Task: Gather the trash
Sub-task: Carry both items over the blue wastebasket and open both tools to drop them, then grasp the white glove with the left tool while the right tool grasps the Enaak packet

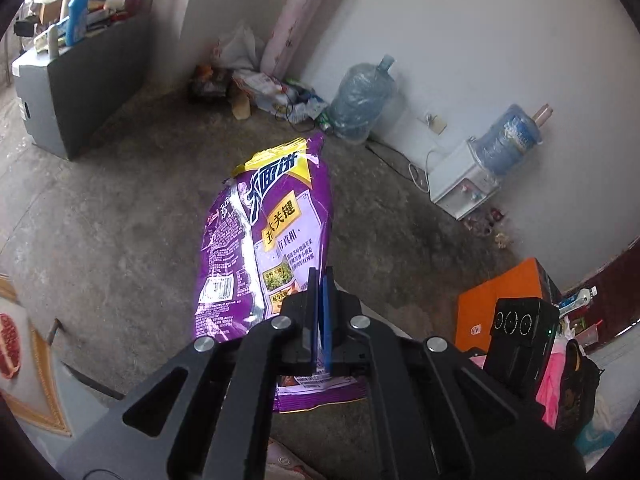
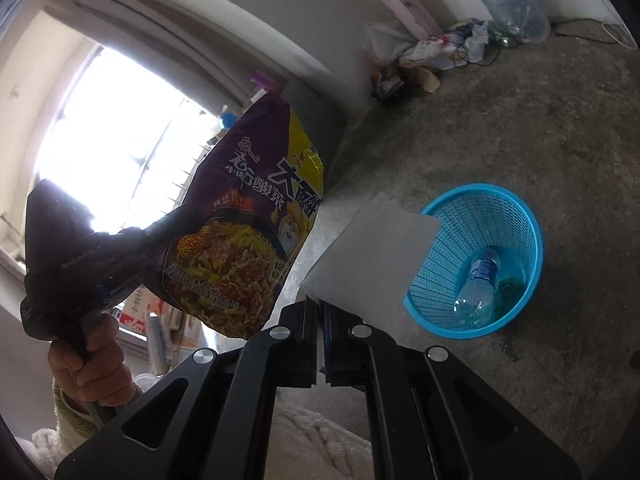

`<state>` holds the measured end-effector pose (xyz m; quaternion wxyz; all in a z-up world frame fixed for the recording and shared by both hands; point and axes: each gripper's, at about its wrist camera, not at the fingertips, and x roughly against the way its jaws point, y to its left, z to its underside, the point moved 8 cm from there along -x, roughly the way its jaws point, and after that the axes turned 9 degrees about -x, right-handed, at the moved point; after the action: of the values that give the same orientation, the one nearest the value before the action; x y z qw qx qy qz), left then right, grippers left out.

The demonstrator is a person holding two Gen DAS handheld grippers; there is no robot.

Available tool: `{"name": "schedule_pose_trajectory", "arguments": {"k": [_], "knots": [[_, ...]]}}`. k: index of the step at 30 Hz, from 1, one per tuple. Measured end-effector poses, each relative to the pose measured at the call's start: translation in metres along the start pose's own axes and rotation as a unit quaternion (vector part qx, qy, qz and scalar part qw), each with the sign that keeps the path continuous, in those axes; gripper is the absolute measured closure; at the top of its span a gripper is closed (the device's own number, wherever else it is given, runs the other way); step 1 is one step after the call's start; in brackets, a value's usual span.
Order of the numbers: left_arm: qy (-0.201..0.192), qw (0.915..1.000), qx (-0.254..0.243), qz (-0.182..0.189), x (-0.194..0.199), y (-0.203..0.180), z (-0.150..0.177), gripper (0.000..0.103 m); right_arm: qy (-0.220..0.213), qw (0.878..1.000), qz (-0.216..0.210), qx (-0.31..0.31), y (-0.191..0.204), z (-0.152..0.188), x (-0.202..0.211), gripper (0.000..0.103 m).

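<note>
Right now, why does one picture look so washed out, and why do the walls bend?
Right wrist view: the bright window is blown out, backlighting the purple noodle packet. Left wrist view: even light, packet print sharp. Both views: fisheye lens curves walls and darkens corners.

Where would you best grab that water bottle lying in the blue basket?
By its capped upper end, coming straight down through the open top. The water bottle leans inside the blue basket, cap end highest, and the mesh walls block any sideways approach.
</note>
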<state>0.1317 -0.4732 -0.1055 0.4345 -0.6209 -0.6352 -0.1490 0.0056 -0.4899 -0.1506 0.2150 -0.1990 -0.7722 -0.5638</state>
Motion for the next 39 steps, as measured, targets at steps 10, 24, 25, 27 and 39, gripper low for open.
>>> {"name": "schedule_pose_trajectory", "arguments": {"k": [10,24,25,27,39], "knots": [[0.074,0.9966,0.036,0.013,-0.133,0.019,-0.001,0.102,0.033,0.994,0.024,-0.101,-0.082,-0.041,-0.085,0.1],[0.077,0.9924,0.085,-0.045,-0.156,0.046,-0.002,0.064,0.045,0.979,0.085,-0.182,-0.169,-0.047,-0.131,0.059],[0.069,0.9929,0.083,-0.048,-0.15,0.045,-0.006,0.064,0.04,0.979,0.08,-0.185,-0.167,-0.049,-0.127,0.059],[0.054,0.9939,0.079,-0.055,-0.134,0.042,-0.014,0.064,0.027,0.978,0.07,-0.192,-0.166,-0.053,-0.12,0.058],[-0.024,0.9926,0.056,-0.105,0.004,0.032,-0.019,0.052,0.04,0.979,0.136,-0.149,-0.151,-0.05,-0.105,0.058]]}}
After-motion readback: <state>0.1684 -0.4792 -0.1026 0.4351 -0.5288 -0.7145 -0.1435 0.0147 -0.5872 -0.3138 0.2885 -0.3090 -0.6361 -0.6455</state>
